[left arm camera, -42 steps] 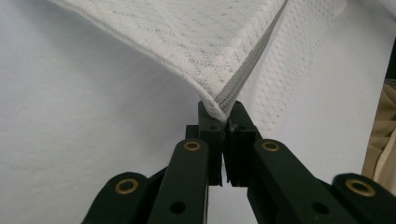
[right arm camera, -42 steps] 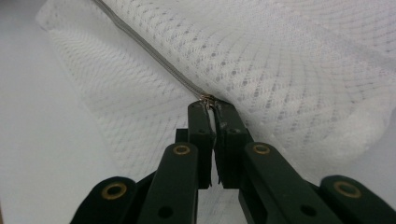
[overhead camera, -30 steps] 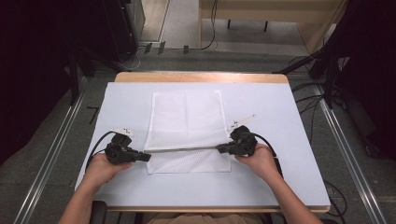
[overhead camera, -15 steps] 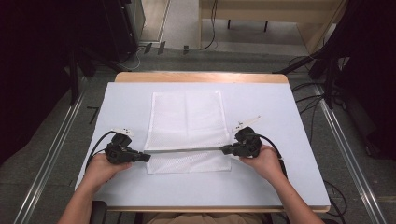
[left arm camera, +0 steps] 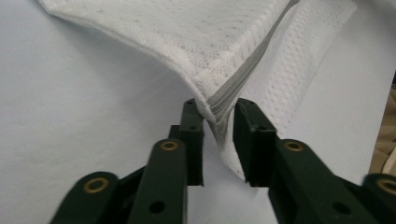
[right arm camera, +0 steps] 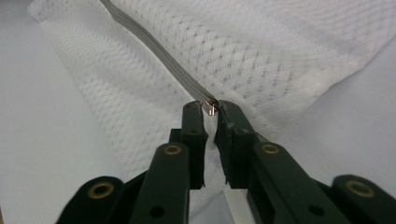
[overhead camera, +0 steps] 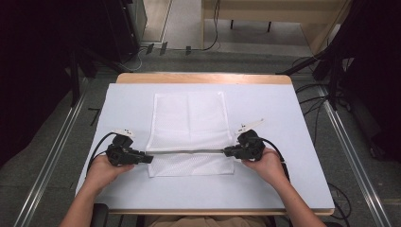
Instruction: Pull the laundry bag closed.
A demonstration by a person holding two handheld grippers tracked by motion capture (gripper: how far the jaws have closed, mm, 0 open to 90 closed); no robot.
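This looks like a lab or recording room set up for filming handwork, not a home. The surface (overhead camera: 283,113) is a plain wooden board covered by a pale blue-white sheet, and it stands alone on a grey floor (overhead camera: 56,189). Metal rails (overhead camera: 52,156) run along the floor on both sides of it. Black cables (overhead camera: 213,28) trail across the floor behind it and at its right. Dark stands and black equipment (overhead camera: 118,33) crowd the left and right edges, and a light wooden bench or cabinet (overhead camera: 279,12) sits at the back. A seated person works at the near edge.
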